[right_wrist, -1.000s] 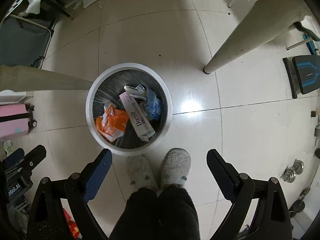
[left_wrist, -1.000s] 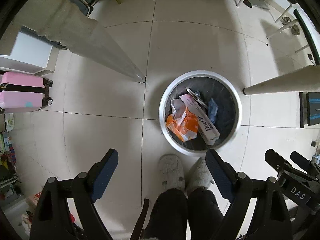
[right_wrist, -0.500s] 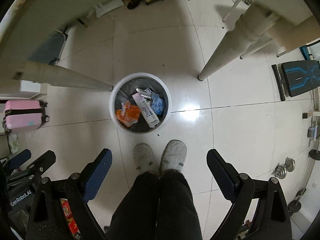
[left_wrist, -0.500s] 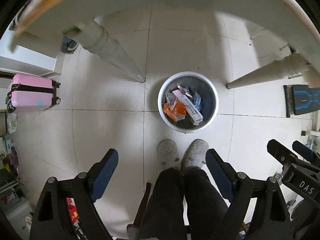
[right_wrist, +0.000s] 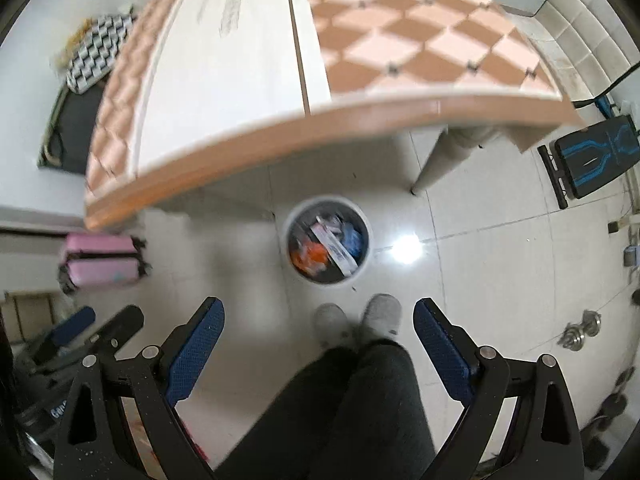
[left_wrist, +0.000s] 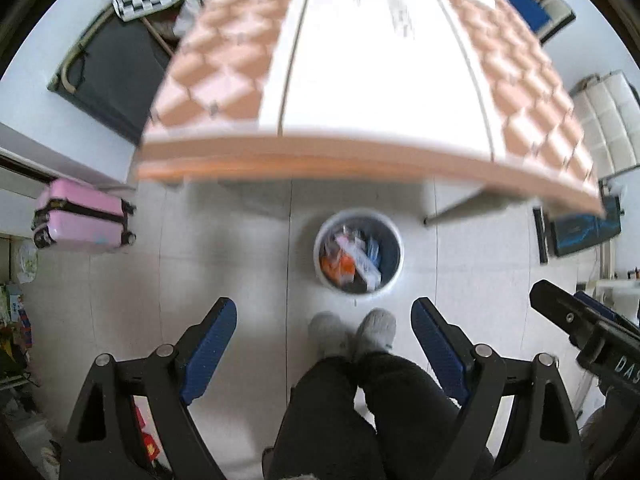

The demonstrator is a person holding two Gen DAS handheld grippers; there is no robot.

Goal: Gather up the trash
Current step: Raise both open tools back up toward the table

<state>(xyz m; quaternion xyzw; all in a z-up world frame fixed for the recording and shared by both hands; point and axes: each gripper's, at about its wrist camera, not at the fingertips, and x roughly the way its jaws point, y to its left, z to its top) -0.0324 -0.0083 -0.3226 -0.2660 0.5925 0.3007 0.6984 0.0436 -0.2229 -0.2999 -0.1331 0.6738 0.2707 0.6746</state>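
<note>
My left gripper [left_wrist: 324,322] pointed down, jaws wide and empty; my right gripper [right_wrist: 319,322] was the same. Only the right view showed dumbbells [right_wrist: 582,334] off to its right. Ahead of both, past my slippers [left_wrist: 352,332], the round bin [left_wrist: 359,254] stood on the floor by the table [left_wrist: 360,60], holding an orange wrapper [left_wrist: 338,266] and a white box [left_wrist: 362,260].
</note>
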